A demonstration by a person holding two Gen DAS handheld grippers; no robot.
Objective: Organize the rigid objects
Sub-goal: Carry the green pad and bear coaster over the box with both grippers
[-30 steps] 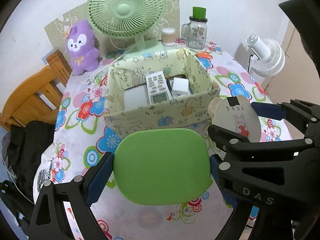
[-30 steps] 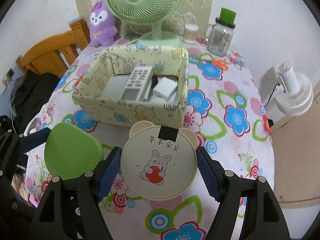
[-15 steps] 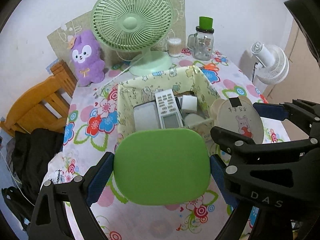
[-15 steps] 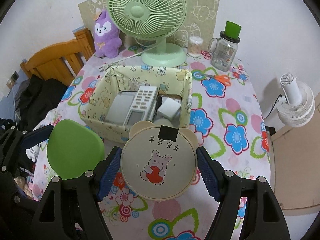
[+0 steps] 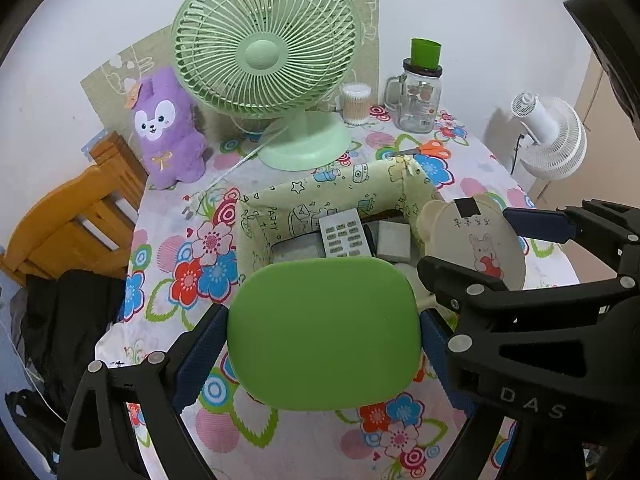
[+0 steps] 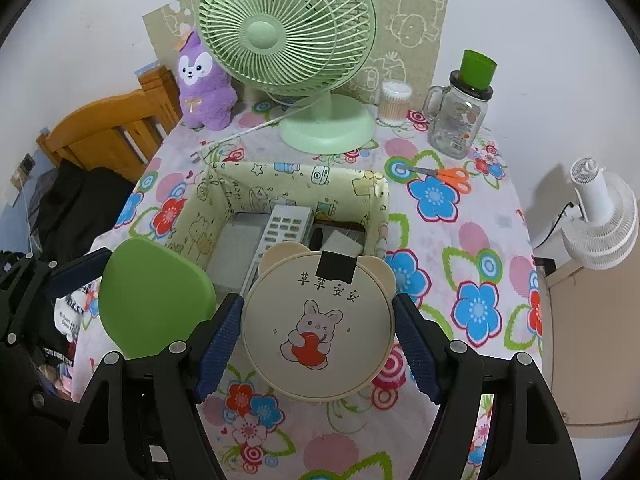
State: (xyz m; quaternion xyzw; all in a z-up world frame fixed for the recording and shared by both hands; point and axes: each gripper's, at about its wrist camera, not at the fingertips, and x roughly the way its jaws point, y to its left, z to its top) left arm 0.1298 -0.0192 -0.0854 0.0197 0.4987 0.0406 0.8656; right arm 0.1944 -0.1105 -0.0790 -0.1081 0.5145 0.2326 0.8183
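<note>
My left gripper (image 5: 324,332) is shut on a green rounded-square case (image 5: 324,332), held above the table in front of the yellow cartoon-print box (image 5: 280,208). My right gripper (image 6: 320,320) is shut on a round beige bear-eared case with a rabbit picture (image 6: 318,324), held to the right of the green case (image 6: 154,298), above the near edge of the box (image 6: 376,200). The box holds a white remote (image 6: 286,228), a grey flat item and a small white block (image 5: 394,240). The right gripper's case also shows in the left wrist view (image 5: 476,240).
A green desk fan (image 6: 288,32), purple plush (image 6: 204,80), cotton-swab jar (image 6: 394,102), glass mug jar with green lid (image 6: 460,116) and orange scissors (image 6: 448,174) stand behind the box. A wooden chair (image 6: 104,136) with black clothing is left. A white fan (image 6: 600,220) is right.
Both grippers have risen and moved forward with their cases; the box now lies partly under them and more of the table's far end shows.
</note>
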